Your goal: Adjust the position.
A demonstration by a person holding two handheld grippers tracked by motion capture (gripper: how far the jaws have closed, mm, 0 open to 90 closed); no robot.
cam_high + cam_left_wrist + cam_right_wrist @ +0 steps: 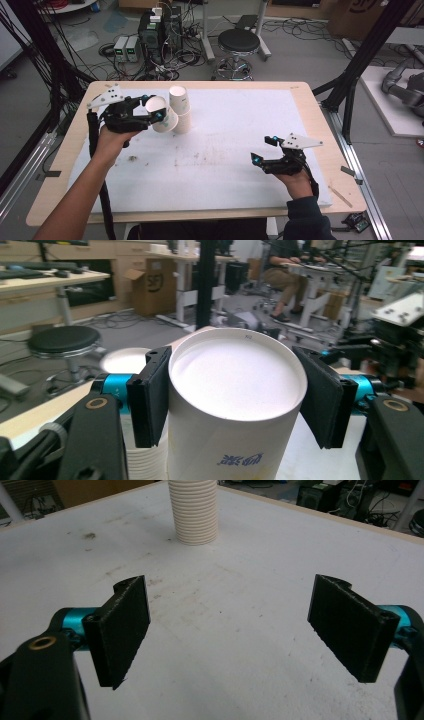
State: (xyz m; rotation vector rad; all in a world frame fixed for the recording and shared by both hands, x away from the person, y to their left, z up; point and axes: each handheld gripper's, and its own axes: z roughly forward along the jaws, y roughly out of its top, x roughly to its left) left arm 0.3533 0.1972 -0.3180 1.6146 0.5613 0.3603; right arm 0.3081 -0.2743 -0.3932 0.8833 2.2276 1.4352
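The left gripper [150, 111] is clamped on a paper cup [161, 114], tipped sideways with its mouth toward the camera riding that gripper, just beside the stack of cups [181, 111] past its jaws. The right gripper [265, 150] hangs well apart over the white mat [240, 150], jaws spread with nothing between them. I'd say squeeze lightly so the rim stays round, bring the cup upright, and keep it clear of the stack to avoid toppling it.
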